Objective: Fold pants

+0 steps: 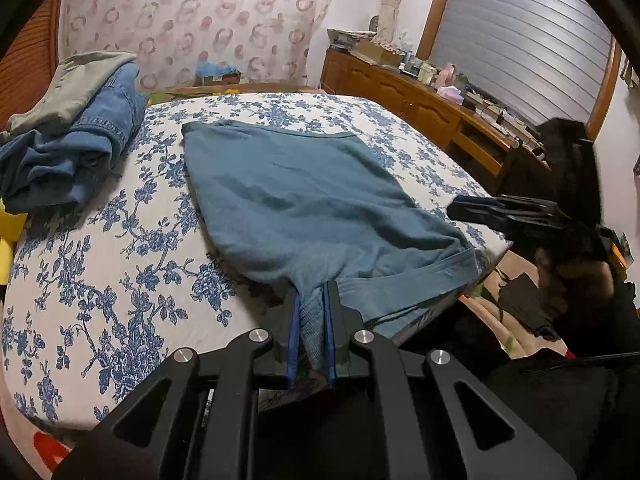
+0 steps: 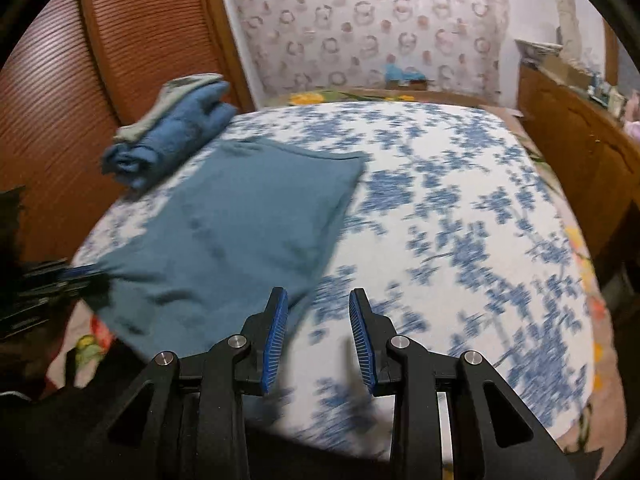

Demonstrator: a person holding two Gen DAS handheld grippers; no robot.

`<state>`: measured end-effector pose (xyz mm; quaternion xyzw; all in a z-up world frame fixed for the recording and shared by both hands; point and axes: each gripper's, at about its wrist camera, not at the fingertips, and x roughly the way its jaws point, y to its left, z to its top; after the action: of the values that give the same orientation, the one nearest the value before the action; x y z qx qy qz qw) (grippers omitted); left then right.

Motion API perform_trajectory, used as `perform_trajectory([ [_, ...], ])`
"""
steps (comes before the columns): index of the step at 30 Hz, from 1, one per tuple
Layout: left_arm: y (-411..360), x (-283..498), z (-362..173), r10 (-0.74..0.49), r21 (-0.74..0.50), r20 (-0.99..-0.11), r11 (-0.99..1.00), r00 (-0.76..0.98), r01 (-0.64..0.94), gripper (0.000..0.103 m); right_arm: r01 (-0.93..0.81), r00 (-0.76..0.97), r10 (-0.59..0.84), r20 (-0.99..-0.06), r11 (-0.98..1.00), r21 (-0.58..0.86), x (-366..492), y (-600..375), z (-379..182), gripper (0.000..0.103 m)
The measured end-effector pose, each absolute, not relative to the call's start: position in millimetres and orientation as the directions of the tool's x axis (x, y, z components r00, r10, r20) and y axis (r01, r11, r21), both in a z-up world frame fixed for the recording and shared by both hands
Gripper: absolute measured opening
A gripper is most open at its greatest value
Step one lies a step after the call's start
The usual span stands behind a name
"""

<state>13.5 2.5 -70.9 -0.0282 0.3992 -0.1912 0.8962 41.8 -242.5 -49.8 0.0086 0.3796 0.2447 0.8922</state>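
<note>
Left wrist view: bed [image 1: 100, 280] in a blue floral sheet; teal pants [image 1: 304, 200] lie flat mid-bed, clothes pile [image 1: 76, 140] at the bed's far left; left tool [image 1: 311, 300] pinched tight on the pants' near edge; right tool [image 2: 318, 300] partly open, empty, just right of the pants.

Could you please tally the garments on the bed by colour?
Teal: 1, the pants pinched by the left gripper
Denim blue: 1, the jeans in the pile
Grey-green: 1, the garment on top
Total: 3

Home bedroom: floral-sheeted bed [image 1: 120, 240], wooden dresser [image 1: 420, 100].
</note>
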Motion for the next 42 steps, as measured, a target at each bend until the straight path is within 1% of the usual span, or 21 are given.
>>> perform_trajectory([
  [4,6,13,-77,-0.363,-0.211,-0.714,0.927,0.599,0.311,0.011,-0.474,0.546,0.488,-0.681,0.85,0.23,32,-236,-52,0.033],
  [17,9,17,-95,-0.348,-0.212,-0.747,0.932,0.566,0.293,0.011,-0.497,0.477,0.487,-0.732,0.836,0.232,24,-224,-68,0.033],
  [19,10,15,-91,-0.361,-0.225,-0.733,0.928,0.577,0.295,0.011,-0.509,0.467,0.499,-0.73,0.827,0.239,25,-223,-68,0.022],
  [21,11,15,-83,-0.38,-0.246,-0.705,0.923,0.599,0.296,0.011,-0.528,0.458,0.532,-0.713,0.808,0.263,24,-225,-64,0.014],
  [23,12,16,-70,-0.386,-0.248,-0.676,0.921,0.627,0.3,0.011,-0.529,0.449,0.58,-0.68,0.786,0.32,28,-233,-56,0.013],
  [26,11,25,-49,-0.382,-0.225,-0.641,0.923,0.666,0.312,0.011,-0.536,0.473,0.624,-0.623,0.764,0.358,36,-243,-40,0.012],
  [31,9,59,-19,-0.372,-0.197,-0.597,0.927,0.711,0.32,0.011,-0.538,0.538,0.623,-0.568,0.773,0.337,62,-244,-18,0.012],
  [33,10,77,-13,-0.369,-0.196,-0.593,0.928,0.715,0.316,0.011,-0.524,0.553,0.624,-0.552,0.776,0.351,75,-244,-16,0.012],
  [36,12,105,-13,-0.353,-0.191,-0.603,0.935,0.715,0.3,0.011,-0.504,0.584,0.6,-0.547,0.796,0.335,97,-238,-16,0.012],
  [40,16,136,-20,-0.333,-0.193,-0.626,0.942,0.705,0.274,0.011,-0.485,0.599,0.578,-0.554,0.813,0.323,125,-229,-21,0.012],
  [42,17,148,-26,-0.306,-0.173,-0.637,0.951,0.707,0.255,0.011,-0.48,0.606,0.561,-0.563,0.823,0.304,137,-222,-24,0.012],
])
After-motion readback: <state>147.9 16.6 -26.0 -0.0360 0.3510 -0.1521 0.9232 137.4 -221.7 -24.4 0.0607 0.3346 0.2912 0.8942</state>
